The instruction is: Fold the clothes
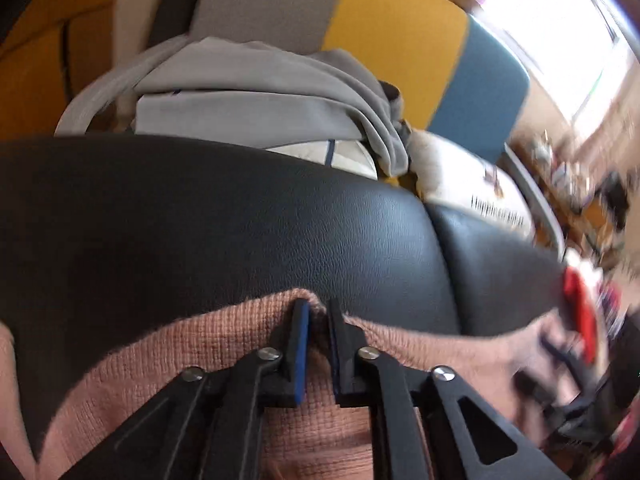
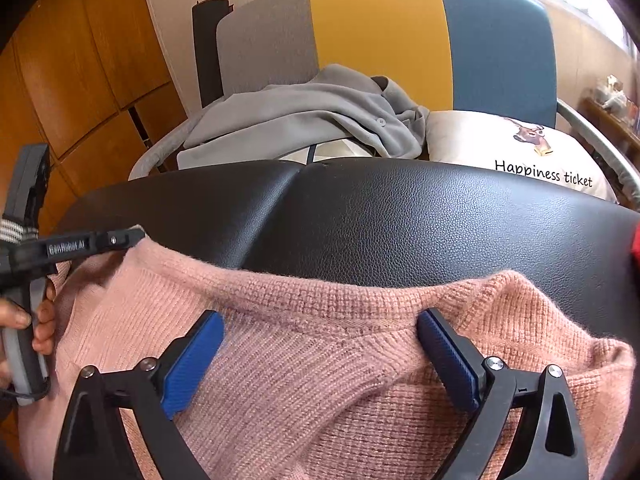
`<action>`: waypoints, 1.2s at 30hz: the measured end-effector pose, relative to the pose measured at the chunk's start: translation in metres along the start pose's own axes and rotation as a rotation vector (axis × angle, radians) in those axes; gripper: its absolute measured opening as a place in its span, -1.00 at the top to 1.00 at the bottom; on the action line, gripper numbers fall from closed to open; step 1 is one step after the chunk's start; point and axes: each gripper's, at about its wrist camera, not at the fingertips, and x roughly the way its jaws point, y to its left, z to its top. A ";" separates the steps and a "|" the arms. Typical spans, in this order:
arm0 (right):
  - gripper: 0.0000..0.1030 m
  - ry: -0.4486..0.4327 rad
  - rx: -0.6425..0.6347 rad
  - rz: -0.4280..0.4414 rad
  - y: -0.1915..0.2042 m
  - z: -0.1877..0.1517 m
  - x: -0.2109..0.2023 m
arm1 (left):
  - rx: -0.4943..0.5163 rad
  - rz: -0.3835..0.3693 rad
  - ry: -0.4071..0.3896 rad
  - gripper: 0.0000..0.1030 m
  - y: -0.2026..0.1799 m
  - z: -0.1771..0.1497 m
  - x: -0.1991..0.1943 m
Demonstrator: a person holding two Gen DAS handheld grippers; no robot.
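Observation:
A pink knit sweater (image 2: 320,360) lies on a black leather surface (image 2: 400,216). My left gripper (image 1: 318,312) is shut on the sweater's far edge (image 1: 240,340), pinching a fold of knit between its blue pads. It also shows at the left of the right wrist view (image 2: 132,236), at the sweater's corner. My right gripper (image 2: 320,320) is open wide, its blue pads (image 2: 200,352) resting on the sweater just short of its far edge, holding nothing.
Beyond the black surface stands a grey, yellow and blue chair (image 2: 380,32) with a grey garment (image 2: 304,120) and a white "Happiness ticket" cushion (image 2: 520,152). Orange wooden panels (image 2: 80,80) are at left. A red object (image 1: 580,312) lies at right.

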 end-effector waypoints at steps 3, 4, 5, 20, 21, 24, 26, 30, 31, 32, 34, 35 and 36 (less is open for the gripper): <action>-0.92 -0.001 -0.002 -0.006 0.002 0.000 0.000 | 0.026 -0.084 -0.089 0.67 -0.011 -0.010 -0.038; -0.92 -0.001 -0.004 -0.009 0.002 0.000 0.001 | 0.063 -0.117 -0.104 0.66 -0.020 -0.017 -0.048; -0.92 0.000 -0.005 -0.010 0.002 0.000 0.001 | 0.106 -0.145 -0.111 0.66 -0.030 -0.025 -0.055; -0.93 -0.004 0.009 -0.003 0.001 0.000 0.000 | 0.030 -0.057 -0.097 0.50 0.014 -0.121 -0.112; -0.93 -0.002 0.009 -0.003 0.001 0.001 0.001 | 0.009 -0.054 -0.104 0.47 0.021 -0.126 -0.119; -1.00 0.011 -0.003 -0.005 0.004 0.002 0.002 | -0.053 -0.046 -0.124 0.45 0.041 -0.143 -0.140; -1.00 0.023 -0.010 -0.010 0.006 0.004 0.004 | -0.050 -0.039 -0.123 0.45 0.050 -0.160 -0.146; -0.99 0.106 -0.071 -0.088 0.019 0.014 0.007 | -0.031 -0.025 -0.118 0.41 0.065 -0.195 -0.156; -0.97 0.121 -0.070 -0.123 0.025 0.022 0.005 | -0.026 -0.022 -0.117 0.39 0.069 -0.203 -0.159; -0.84 0.086 -0.060 -0.123 0.037 0.033 -0.004 | -0.021 -0.018 -0.115 0.38 0.073 -0.212 -0.161; -0.76 -0.007 -0.047 -0.079 0.067 0.054 -0.025 | -0.010 -0.014 -0.132 0.38 0.077 -0.226 -0.164; -0.76 -0.017 -0.064 -0.003 0.091 0.064 -0.031 | 0.002 -0.012 -0.147 0.37 0.076 -0.228 -0.163; -0.77 -0.021 -0.084 0.080 0.117 0.073 -0.036 | 0.017 -0.010 -0.159 0.35 0.075 -0.230 -0.162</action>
